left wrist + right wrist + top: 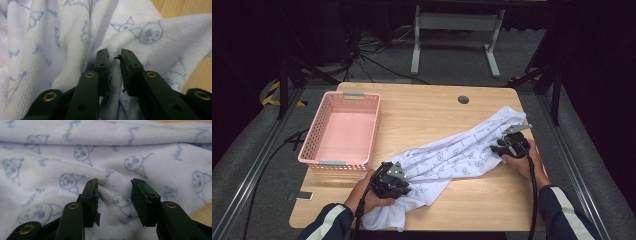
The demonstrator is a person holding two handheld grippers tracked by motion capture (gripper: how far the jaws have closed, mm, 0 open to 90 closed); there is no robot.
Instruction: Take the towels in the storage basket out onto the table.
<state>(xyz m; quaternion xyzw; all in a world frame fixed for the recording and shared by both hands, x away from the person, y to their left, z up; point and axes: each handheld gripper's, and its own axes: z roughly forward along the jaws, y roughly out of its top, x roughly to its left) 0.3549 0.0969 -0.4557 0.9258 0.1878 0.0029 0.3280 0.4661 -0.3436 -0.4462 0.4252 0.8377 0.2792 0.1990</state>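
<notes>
**Both grippers on the towel**

A white towel (452, 157) with blue cartoon prints lies crumpled across the wooden table (422, 112), right of the pink basket (343, 131). The left gripper (114, 56) has its jaws drawn narrow, pinching a fold of cloth. The right gripper (114, 185) stands wider, a bulge of towel between its jaws, touching the left pad.

Left gripper (404, 176): black body, grey three-cornered plate on top, black cable trailing back. Jaws black, flat-sided, with brass-coloured rivets and small dark holes along the links; ribbed inner pads (125, 72).
Right gripper (504, 145): same black build, grey plate, black cable.
Sleeves (328, 223): dark navy, each with a white stripe along its length.
</notes>
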